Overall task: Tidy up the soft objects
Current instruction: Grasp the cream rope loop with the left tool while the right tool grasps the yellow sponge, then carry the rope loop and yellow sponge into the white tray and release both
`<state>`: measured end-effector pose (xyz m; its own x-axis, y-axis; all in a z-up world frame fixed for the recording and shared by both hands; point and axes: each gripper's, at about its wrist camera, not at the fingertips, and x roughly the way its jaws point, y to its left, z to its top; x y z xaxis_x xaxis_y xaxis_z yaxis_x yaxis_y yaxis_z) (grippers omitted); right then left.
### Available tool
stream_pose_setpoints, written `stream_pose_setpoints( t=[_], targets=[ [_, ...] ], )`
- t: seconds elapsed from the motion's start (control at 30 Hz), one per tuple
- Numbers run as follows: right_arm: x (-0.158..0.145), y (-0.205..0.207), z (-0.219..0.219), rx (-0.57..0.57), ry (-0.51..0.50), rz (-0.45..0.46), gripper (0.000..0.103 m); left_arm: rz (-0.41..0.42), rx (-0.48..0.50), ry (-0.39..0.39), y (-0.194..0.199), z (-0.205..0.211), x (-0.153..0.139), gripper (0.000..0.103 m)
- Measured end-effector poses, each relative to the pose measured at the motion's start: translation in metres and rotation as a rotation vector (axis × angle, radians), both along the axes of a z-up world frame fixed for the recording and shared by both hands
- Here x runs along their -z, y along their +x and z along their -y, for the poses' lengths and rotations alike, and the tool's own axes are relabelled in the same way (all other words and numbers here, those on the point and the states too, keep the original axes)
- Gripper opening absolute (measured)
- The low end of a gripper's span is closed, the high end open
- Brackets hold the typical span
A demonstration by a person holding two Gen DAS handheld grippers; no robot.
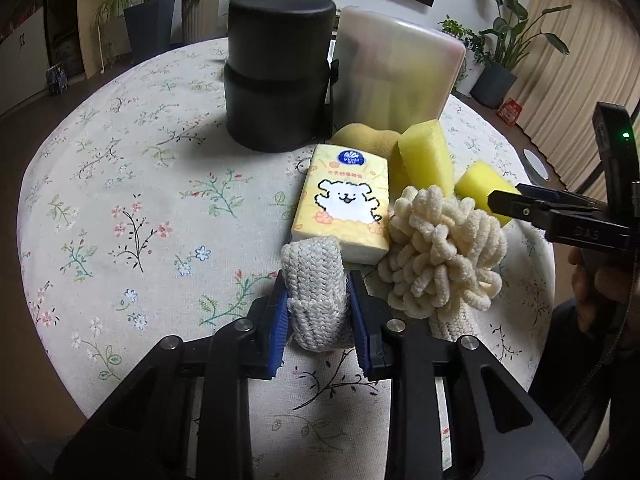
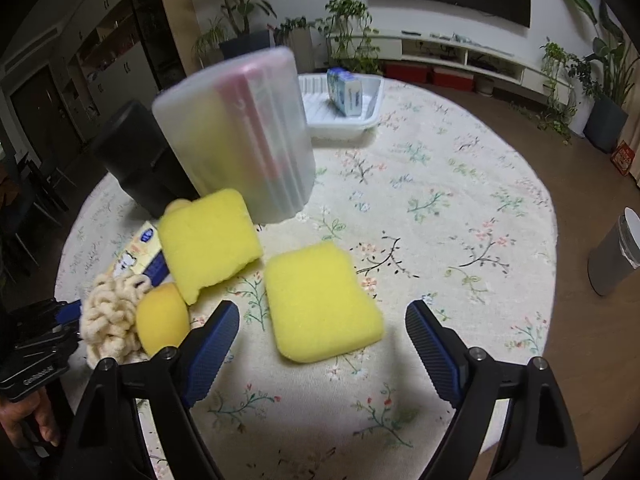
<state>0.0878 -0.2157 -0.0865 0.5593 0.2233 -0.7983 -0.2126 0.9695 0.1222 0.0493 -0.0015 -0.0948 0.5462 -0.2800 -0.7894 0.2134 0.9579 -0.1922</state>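
My left gripper is shut on a grey knitted cloth roll just above the floral tablecloth. Beyond it lie a yellow tissue pack with a white dog, a cream chenille mop head and yellow sponges. My right gripper is open, its fingers either side of a flat yellow sponge lying on the table. A second yellow sponge leans to its left, beside a round yellow sponge and the mop head.
A black cylindrical container and a frosted plastic box stand at the back of the pile. A white tray holding a blue tissue pack sits at the table's far edge. A grey bin stands on the floor to the right.
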Motion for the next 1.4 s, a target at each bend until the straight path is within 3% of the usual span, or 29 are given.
stream_pose_setpoints(
  t=[0.03,0.1,0.2,0.43,0.77,1.03,1.2,1.4],
  targets=[
    [0.003,0.002,-0.002,-0.008,-0.004,-0.008,0.088,0.0,0.001,0.0,0.0,0.0,0.0,0.025],
    [0.008,0.004,-0.006,-0.028,-0.012,-0.033,0.068,0.0,0.002,-0.003,0.0,0.0,-0.001,0.025],
    [0.009,0.003,-0.005,-0.017,-0.029,-0.031,0.056,0.0,0.001,-0.011,0.001,-0.002,-0.002,0.025],
    [-0.01,-0.02,-0.01,-0.043,-0.065,0.02,0.053,0.024,-0.014,-0.045,-0.005,-0.014,-0.015,0.025],
    [-0.044,-0.037,0.039,0.02,0.027,0.02,0.052,0.108,-0.109,-0.059,0.013,-0.087,-0.068,0.025],
    [-0.077,0.016,0.1,0.146,-0.012,0.071,0.052,0.184,-0.081,0.029,0.101,-0.127,-0.12,0.025],
    [-0.107,0.076,0.113,0.151,-0.03,0.103,0.052,0.19,0.018,0.074,0.173,-0.105,-0.138,0.025],
    [-0.136,0.167,0.074,0.032,-0.078,0.109,0.052,0.156,0.179,0.099,0.26,-0.061,-0.141,0.025]
  ],
)
